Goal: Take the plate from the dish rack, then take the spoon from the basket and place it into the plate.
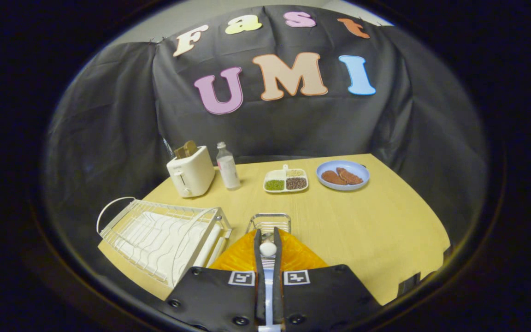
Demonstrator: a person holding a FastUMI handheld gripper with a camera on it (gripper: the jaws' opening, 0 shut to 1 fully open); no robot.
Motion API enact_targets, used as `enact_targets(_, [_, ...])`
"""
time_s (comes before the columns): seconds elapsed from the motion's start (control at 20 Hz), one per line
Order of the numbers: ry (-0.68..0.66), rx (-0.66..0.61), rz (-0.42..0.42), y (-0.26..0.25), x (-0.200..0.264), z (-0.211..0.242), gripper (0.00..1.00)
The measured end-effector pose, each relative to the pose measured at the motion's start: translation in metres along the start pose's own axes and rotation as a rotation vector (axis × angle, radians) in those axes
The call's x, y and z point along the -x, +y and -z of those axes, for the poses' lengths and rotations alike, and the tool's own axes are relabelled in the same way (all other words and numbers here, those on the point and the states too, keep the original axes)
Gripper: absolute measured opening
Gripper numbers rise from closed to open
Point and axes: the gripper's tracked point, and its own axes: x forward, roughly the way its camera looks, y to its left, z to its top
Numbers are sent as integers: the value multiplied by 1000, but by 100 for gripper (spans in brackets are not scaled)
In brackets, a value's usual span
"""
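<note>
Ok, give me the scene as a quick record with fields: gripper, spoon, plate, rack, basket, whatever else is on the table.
gripper: fingers close together, shut on the spoon
spoon: pale bowl end showing between the fingers, above the orange plate
orange plate: on the table under the fingers, not in the rack
dish rack: white wire, left of the fingers
basket: small wire one, just beyond the plate
table: toaster, bottle, divided tray, blue plate at the far side
</note>
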Motion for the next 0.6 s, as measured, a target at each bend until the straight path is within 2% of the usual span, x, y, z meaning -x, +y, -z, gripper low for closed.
enact_targets(0.3, [-28,-4,-19,8,43,-21,8])
enact_targets(0.6, [-34,-14,-41,14,79,-16,8])
